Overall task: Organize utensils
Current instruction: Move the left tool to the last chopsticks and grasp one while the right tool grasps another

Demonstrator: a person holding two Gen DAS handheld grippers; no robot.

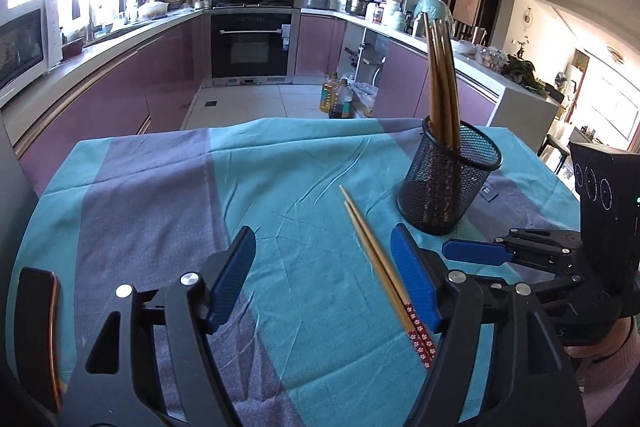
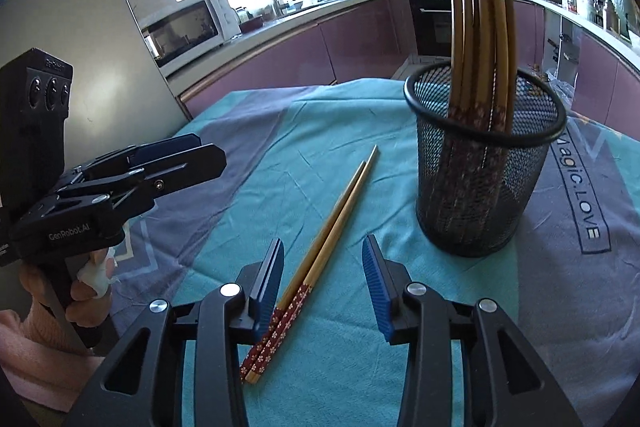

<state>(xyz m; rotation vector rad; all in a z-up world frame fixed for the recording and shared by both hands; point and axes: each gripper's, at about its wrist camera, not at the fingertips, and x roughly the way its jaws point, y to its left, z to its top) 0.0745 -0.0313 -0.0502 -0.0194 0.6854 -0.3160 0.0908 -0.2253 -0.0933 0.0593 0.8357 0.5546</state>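
I am lowering the right gripper [image 2: 323,283], jaws apart, over the chopsticks [image 2: 320,251] lying between them; the left gripper [image 1: 322,275] is also apart. Centre both sticks before closing; the cup [image 2: 486,163] stands ahead-right.

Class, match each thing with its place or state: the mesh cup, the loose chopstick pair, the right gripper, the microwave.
Things:
1. mesh cup
2. loose chopstick pair
3. right gripper
4. microwave

Places or states:
A. lying flat on the tablecloth
B. on the counter by the window
C. upright, holding standing chopsticks
D. jaws open on either side of patterned chopstick ends

Pairs: 1-C, 2-A, 3-D, 4-B
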